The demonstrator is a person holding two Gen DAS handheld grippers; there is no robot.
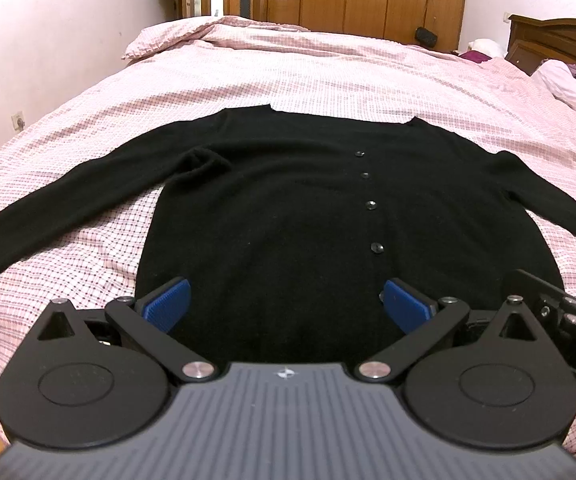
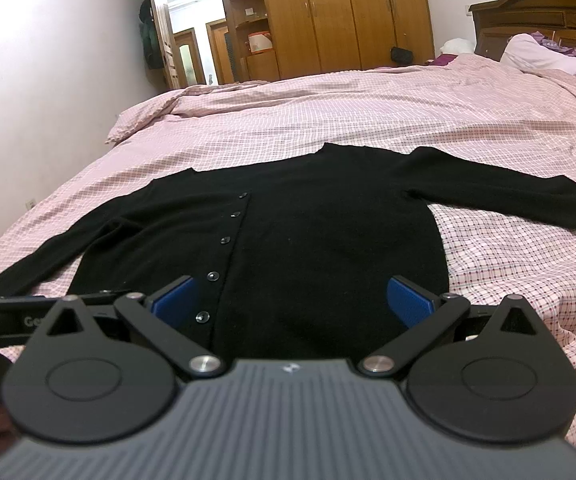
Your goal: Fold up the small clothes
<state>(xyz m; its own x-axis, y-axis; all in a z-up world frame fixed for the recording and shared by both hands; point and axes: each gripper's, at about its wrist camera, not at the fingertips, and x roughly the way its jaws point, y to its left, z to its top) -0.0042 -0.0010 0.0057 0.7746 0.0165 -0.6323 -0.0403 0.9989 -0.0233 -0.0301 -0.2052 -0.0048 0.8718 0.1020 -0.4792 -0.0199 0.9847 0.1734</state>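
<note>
Jaws of left gripper (image 1: 286,304) and right gripper (image 2: 289,300) wide apart above cardigan (image 1: 288,200) hem: lower evenly, pinch both layers.

cardigan (image 1: 272,208) hem hidden behind both claws, both sleeve ends run off frame, shelf stuff (image 2: 259,42) in the back too tiny to make out

Ahead of both tongs lies a matt black knit cardigan (image 1: 288,208) with small glossy buttons (image 1: 376,247), on a checked pink cotton bedcover (image 1: 307,76). Beyond it, a smooth varnished wood wardrobe (image 2: 347,12). The tongs' blue pads (image 1: 168,302) look ribbed plastic.
</note>
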